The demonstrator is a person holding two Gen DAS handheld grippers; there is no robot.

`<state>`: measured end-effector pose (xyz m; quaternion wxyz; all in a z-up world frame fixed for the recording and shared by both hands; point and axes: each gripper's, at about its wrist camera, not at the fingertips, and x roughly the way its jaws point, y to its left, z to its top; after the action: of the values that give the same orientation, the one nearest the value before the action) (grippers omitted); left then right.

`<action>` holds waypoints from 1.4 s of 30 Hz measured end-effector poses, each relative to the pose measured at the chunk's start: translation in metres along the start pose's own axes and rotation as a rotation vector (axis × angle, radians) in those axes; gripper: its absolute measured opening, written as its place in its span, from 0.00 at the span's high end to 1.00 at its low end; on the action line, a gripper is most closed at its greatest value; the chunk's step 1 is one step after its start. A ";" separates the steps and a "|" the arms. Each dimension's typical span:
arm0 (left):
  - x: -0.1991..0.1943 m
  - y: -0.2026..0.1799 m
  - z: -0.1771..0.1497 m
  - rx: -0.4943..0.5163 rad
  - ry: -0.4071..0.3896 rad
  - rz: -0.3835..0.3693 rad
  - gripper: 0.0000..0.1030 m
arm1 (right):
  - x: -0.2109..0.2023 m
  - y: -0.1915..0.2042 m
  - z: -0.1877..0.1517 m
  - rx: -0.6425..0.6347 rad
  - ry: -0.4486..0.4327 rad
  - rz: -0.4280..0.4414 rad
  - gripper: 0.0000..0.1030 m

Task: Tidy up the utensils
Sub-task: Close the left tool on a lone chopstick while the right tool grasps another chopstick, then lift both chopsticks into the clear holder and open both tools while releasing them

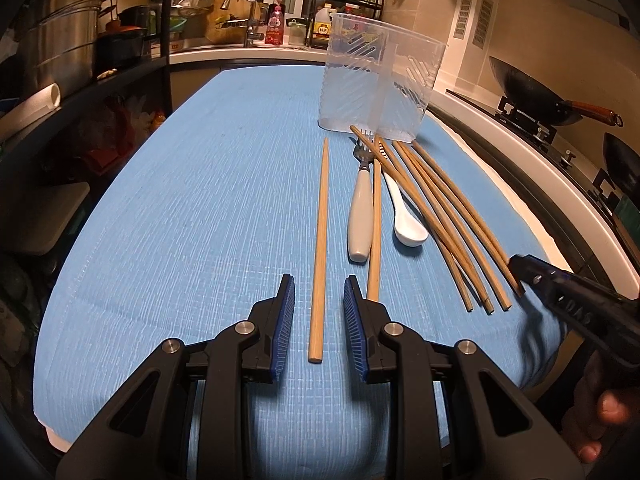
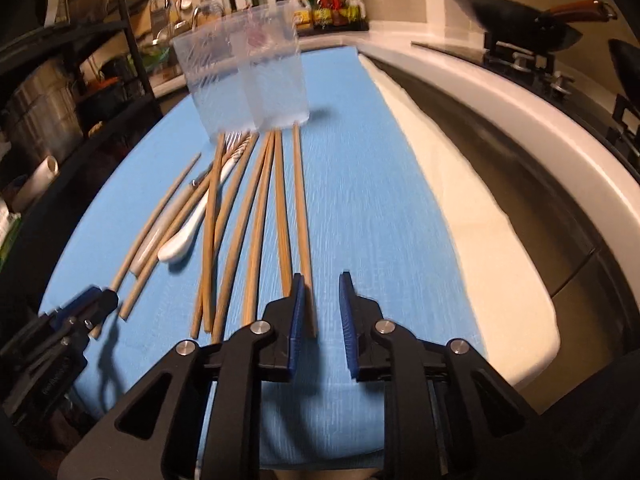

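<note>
The left gripper (image 1: 319, 312) is hovering with jaws spread, a lone chopstick (image 1: 319, 240) lying untouched between them on the blue cloth (image 1: 180, 220). Light, stiff and likely to roll, it probably wants pinching near its thick end. Farther off, the clear holder (image 1: 380, 76) is standing empty.

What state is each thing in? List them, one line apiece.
Left gripper: open, straddling a lone chopstick.
Right gripper: open, nothing gripped.
Clear utensil holder: upright, empty.
Fork: lying flat, chopsticks across it.
White spoon: lying flat.
</note>
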<state>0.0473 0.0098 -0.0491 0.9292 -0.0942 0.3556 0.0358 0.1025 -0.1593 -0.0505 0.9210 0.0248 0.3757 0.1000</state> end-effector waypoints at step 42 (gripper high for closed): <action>-0.051 -0.003 0.014 0.027 -0.245 0.052 0.94 | -0.064 -0.008 0.012 -0.016 -0.266 -0.004 0.95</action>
<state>0.0191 0.0095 -0.0041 0.9657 -0.0673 0.2420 0.0664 0.0673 -0.1798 0.0010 0.9631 0.0296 0.2494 0.0971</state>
